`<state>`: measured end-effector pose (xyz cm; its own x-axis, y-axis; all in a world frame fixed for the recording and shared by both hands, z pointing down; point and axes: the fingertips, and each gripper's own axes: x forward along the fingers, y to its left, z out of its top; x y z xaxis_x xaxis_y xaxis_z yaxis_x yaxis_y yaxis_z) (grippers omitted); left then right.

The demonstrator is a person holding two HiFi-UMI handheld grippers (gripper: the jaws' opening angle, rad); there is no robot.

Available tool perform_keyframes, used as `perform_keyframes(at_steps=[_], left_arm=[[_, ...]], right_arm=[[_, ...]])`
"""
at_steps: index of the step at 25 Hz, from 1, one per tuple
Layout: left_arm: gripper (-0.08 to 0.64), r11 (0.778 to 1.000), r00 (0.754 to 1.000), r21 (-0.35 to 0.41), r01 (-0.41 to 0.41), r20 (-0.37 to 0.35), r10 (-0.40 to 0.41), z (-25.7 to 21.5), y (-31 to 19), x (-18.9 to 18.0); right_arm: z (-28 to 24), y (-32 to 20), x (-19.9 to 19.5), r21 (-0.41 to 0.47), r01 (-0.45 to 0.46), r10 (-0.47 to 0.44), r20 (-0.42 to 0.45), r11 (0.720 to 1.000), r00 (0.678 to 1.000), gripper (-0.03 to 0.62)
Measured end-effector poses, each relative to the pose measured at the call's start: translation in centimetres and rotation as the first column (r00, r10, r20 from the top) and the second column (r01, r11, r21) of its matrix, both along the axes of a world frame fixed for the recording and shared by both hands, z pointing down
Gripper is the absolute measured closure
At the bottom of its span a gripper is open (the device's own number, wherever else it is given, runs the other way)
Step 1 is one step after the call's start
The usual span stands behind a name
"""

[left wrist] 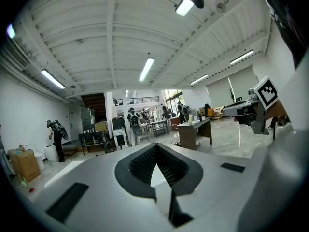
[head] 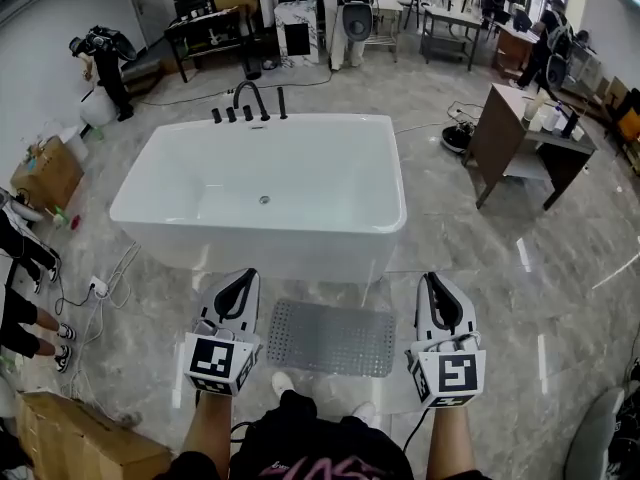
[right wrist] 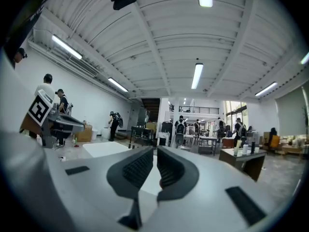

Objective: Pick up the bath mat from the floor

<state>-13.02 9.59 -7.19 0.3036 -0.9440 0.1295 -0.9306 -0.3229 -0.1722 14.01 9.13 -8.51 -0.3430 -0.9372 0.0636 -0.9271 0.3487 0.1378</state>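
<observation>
Before the bathtub (head: pixel 262 193), open floor (head: pixel 520 298) is seen at either end, and the bath mat (head: pixel 330 337) is laid flat just beside the tub's near wall. The left gripper (head: pixel 243 278) and right gripper (head: pixel 432 282) are held short of the tub, flanking the mat, well apart from it. Both pairs of jaws are pressed together, and nothing is held.

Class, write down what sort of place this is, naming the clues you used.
Probably a large workshop or test hall with a staged bathroom corner, not a home: a freestanding bathtub and grey bath mat stand on open floor, with a work desk nearby and strip lights on a high ceiling.
</observation>
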Motion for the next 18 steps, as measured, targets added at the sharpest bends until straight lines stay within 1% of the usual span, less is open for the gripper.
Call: perform_keyframes(at_steps=[6,10,14,16,18], left_arm=[[0.552,0.999,0.996,-0.024,-0.033,-0.079,0.031,2.3,-4.3,-5.3],[0.552,0.997,0.993,-0.044,-0.063,-0.101,0.058,3.9,-6.5,-7.7],[0.552,0.995,0.993,-0.075,-0.072,-0.102,0.064,5.3,-7.9,-7.8],[0.552,0.994,0.994,-0.085,-0.068,-0.095,0.06,5.3,-8.5,-7.0],[0.552,0.995,0.995,-0.084,-0.062,-0.088,0.055,4.9,-8.7,-6.0]], right_arm=[[0.2,-2.9,-4.4,-0.018,-0.068,0.067,-0.066,0.998,0.996,0.571],[0.9,-4.0,-6.4,-0.038,-0.112,0.108,-0.094,0.993,0.99,0.571],[2.0,-4.9,-6.2,-0.064,-0.123,0.114,-0.122,0.99,0.986,0.571],[2.2,-5.6,-5.3,-0.069,-0.116,0.106,-0.135,0.991,0.985,0.571],[2.0,-6.4,-4.1,-0.069,-0.114,0.104,-0.13,0.991,0.986,0.571]])
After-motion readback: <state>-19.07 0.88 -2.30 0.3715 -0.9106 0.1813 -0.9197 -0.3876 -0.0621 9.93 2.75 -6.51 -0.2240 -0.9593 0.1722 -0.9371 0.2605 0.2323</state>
